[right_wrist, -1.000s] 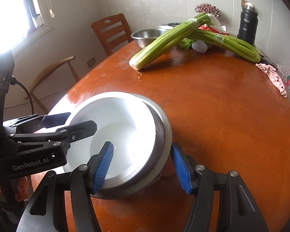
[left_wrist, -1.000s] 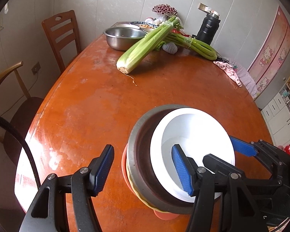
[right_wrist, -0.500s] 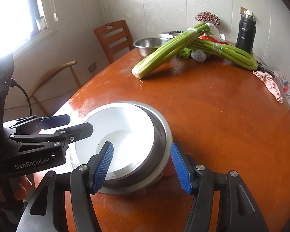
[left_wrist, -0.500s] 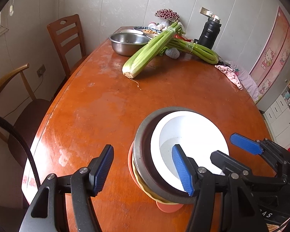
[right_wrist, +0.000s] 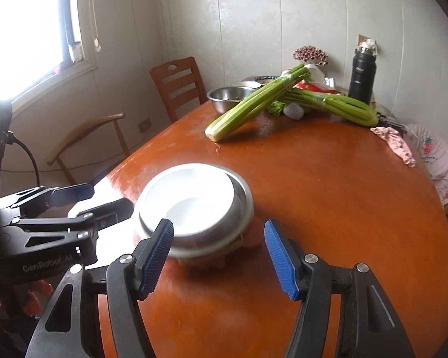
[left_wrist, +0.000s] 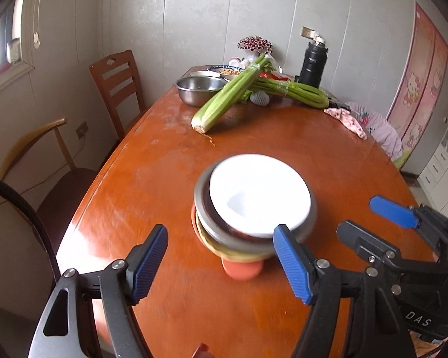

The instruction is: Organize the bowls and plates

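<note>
Looking at the stack (left_wrist: 254, 208) near the front of the desk (left_wrist: 328, 155): white bowl (left_wrist: 259, 191) nested in a steel bowl (right_wrist: 242, 205), with yellowish and orange dishes underneath. Left tool (left_wrist: 221, 262) and right tool (right_wrist: 218, 253) both stand open and hold nothing; their jaws have just been opening, and nothing sits between the pads. My guess is the white one's ceramic, so smooth, stiff and chippy, and the steel is light but slick. The pile sits a bit skewed, so I'd pinch a rim, one wall between the pads, and lift pieces singly rather than shove the lot.
</note>
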Demonstrator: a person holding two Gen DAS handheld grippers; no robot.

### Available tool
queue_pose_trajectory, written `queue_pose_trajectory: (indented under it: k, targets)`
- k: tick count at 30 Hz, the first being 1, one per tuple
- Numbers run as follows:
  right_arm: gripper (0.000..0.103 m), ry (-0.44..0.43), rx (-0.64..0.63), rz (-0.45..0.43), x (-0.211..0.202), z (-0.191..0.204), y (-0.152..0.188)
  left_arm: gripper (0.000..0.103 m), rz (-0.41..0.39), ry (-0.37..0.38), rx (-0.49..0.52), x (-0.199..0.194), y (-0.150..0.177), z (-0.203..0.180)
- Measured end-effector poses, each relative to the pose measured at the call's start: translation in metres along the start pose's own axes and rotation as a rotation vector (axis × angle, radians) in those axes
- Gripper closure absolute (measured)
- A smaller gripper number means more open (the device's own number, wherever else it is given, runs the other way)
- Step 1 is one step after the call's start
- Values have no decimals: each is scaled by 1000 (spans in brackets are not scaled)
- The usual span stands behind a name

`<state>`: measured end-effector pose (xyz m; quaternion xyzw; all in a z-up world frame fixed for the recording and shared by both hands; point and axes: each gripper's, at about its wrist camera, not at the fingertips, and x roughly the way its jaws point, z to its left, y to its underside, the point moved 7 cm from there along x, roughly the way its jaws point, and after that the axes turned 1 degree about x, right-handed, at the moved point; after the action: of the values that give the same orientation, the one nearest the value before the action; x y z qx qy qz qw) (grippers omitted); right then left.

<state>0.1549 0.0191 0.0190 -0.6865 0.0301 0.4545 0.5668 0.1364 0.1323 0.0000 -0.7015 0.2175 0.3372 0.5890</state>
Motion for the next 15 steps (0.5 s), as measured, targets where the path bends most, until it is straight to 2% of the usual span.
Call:
queue_pose_trajectory:
  k: [7,15]
  targets:
    - [35,31,-1,9,-20,-10,40,28,18,9,1,-12,39,-23]
    - [34,51,-7,39,-29,-16,76,28,45,-8,9,-11,63,-34]
